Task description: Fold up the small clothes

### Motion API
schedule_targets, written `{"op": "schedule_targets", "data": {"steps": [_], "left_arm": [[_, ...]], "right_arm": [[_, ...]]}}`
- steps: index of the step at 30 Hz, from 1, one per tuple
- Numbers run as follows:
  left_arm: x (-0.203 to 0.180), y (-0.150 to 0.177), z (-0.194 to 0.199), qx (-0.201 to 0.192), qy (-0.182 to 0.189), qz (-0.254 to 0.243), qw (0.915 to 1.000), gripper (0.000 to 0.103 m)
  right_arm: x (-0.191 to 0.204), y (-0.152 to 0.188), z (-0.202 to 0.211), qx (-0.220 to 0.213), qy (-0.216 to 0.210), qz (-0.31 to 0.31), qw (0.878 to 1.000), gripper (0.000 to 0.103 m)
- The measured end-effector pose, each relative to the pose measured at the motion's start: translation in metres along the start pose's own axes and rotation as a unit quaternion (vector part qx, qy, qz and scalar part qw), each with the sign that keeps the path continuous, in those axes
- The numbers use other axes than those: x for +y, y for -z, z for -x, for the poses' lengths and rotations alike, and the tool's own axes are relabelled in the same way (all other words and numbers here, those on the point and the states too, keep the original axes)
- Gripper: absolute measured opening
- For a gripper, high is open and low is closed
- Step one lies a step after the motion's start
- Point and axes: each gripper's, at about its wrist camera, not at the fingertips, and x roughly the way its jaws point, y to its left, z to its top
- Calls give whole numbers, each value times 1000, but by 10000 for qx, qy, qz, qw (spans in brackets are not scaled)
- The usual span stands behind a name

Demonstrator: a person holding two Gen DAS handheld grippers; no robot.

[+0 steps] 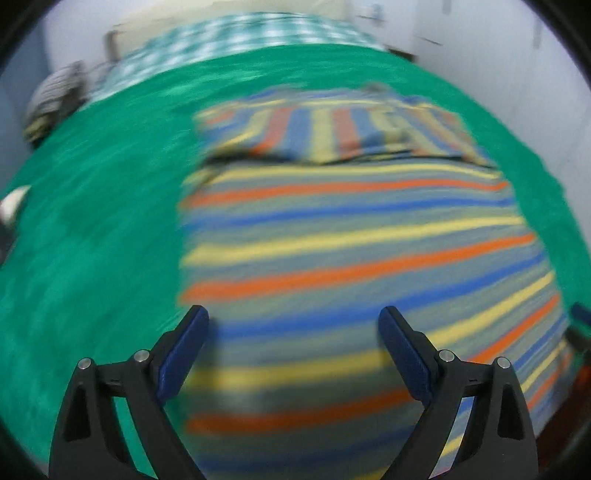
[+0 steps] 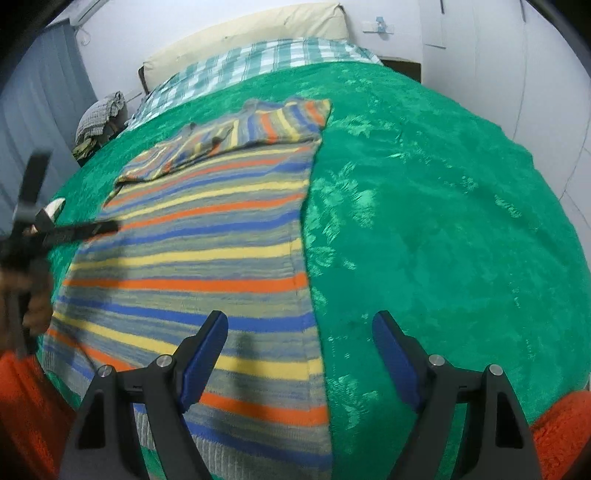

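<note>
Blue-padded fingers of the right gripper [image 2: 299,354] hang spread wide over the near right edge of the striped knitted sweater [image 2: 207,254], nothing between them, one finger above the wool and the other above the green blanket [image 2: 424,206] — placed, I'd say, to bracket that side seam for the next pick. Over the sweater's near left part the left gripper [image 1: 293,350] is spread just as wide and holds nothing; its view is smeared with motion. That sweater lies flat in the middle of the blanket, both sleeves already folded across its far end, so the body looks ready for a lengthwise fold, hem toward collar by my guess. Beyond the sweater's far end sits a green-and-white checked sheet [image 2: 266,59] and a cream pillow [image 2: 251,33]; off its far left corner a heap of grey clothes [image 2: 99,118] waits at the bed's edge. Nothing rests on the sweater itself. Only an orange sleeve [image 2: 26,406] crowds its near left corner.
</note>
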Motion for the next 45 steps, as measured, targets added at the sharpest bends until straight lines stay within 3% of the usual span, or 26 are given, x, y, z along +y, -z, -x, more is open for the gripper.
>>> {"op": "schedule_targets", "data": {"steps": [3,6,10,13,16,18,22,24,28,29,31,32,36,39,42,44,45], "left_arm": [[30,8,12,-280,-259,381,9985,96],[45,9,10,-478,-214,799,9954,99],[66,35,-27,-220,-140,1218,9922,99],[69,41,-20,-380,-2,1209,9919,101],[67,45,-22,-452,-3,1071,9932,102],[65,46,-24,-494,-30,1009,9937,102],[68,45,-25,-498,14,1025,9935,103],[69,45,-23,-501,28,1035,9934,103],[69,44,-27,-516,15,1033,9933,103],[68,43,-27,-515,4,1027,9934,103],[68,44,-27,-517,-11,1019,9934,103],[68,44,-27,-523,-12,1019,9934,103],[68,43,-28,-528,-10,1023,9934,103],[68,43,-29,-529,-24,1015,9934,103],[67,43,-29,-540,-36,1011,9934,103],[68,43,-29,-543,-18,1020,9933,103],[69,44,-28,-550,-2,1027,9932,103]], "right_arm": [[6,-15,1,231,-582,-305,9976,80],[21,-57,5,113,-1266,-522,9905,80],[45,-140,-16,-124,-2040,-597,9771,80],[44,-202,-67,15,-2047,-901,9747,80],[43,-244,-134,565,-2080,-1163,9695,76],[46,-260,-179,969,-2222,-1413,9598,57],[47,-262,-232,1318,-1954,-1872,9536,46],[51,-263,-245,1409,-1931,-1847,9533,4],[67,-285,-218,644,-1321,-732,9864,3],[66,-283,-216,641,-1191,-657,9886,4],[62,-279,-221,855,-1063,-686,9883,14],[58,-277,-220,899,-1088,-741,9872,23],[45,-255,-194,752,-1617,-1160,9771,38],[54,-234,-172,607,-1908,-1250,9717,38],[84,-229,-176,386,-1988,-524,9779,38],[95,-224,-202,921,-1423,-140,9854,33],[92,-222,-209,1059,-1179,-145,9873,19]]}}
